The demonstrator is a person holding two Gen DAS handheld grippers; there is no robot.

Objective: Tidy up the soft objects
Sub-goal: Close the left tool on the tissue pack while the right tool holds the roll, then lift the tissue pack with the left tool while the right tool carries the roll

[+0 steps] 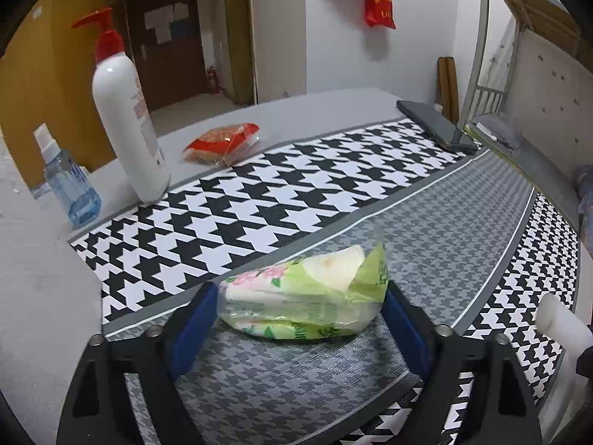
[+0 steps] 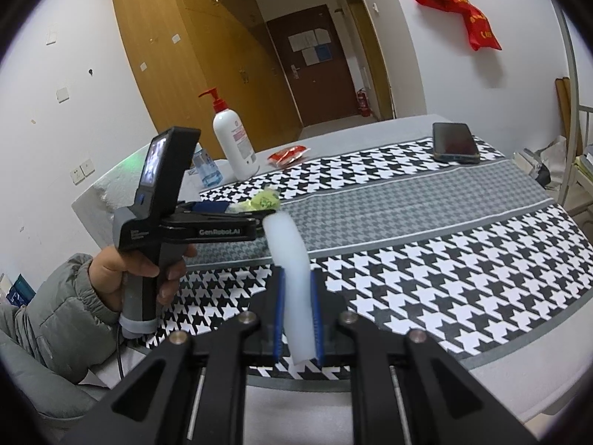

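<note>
Your left tool (image 1: 302, 309) is spread wide around the green tissue pack (image 1: 307, 296). The pack lies flat on the grey stripe of the counter (image 1: 444, 222), right between the two blue pads (image 1: 192, 322). The pads sit at its two ends. It is hard to tell if they press it yet, but the wrapper does not look squashed. The pack is soft, so I think a gentle squeeze from the ends is enough to lift it.

Your right tool (image 2: 298, 315) is pressed together on a white foam strip (image 2: 289, 259). The strip sticks out in front of the tool and bends a little, because it is floppy. You hold it up off the counter, likely so it stays out of the way.

Far ahead of the left tool stand a pump bottle (image 1: 126, 122) and a spray bottle (image 1: 70, 185), with a red snack bag (image 1: 222, 142) beside them.
</note>
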